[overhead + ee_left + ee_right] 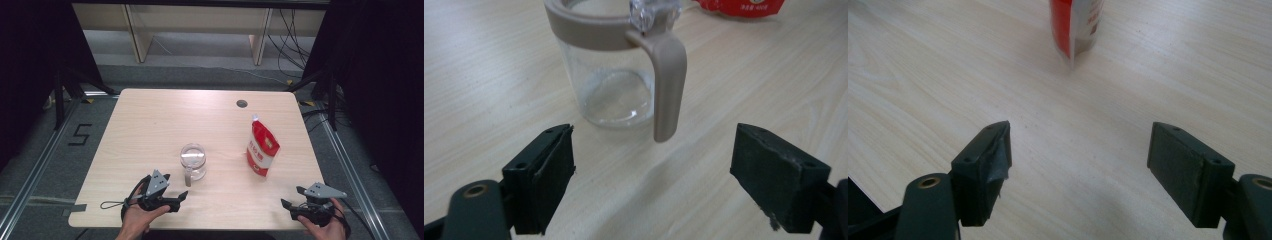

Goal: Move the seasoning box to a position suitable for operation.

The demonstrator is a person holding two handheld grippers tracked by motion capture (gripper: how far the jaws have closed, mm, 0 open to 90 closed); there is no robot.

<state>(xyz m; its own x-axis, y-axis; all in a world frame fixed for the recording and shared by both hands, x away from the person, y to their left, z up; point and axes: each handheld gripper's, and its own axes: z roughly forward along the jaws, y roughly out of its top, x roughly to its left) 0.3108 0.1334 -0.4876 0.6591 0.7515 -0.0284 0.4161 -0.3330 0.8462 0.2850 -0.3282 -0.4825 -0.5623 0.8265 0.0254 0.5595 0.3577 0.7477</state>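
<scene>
The left gripper, jaws spread and empty, faced the glass jug by its handle. The right gripper, likewise unclenched, lay near the red pouch; nothing was grasped yet.

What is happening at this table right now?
A person holds a hand-held gripper in each hand at the near edge of a wooden table. The left hand-held gripper is open and points at the handle of a clear glass jug, not yet touching it. The right hand-held gripper is also open and faces a red and white pouch that stands upright farther off. Nothing is held yet.
</scene>
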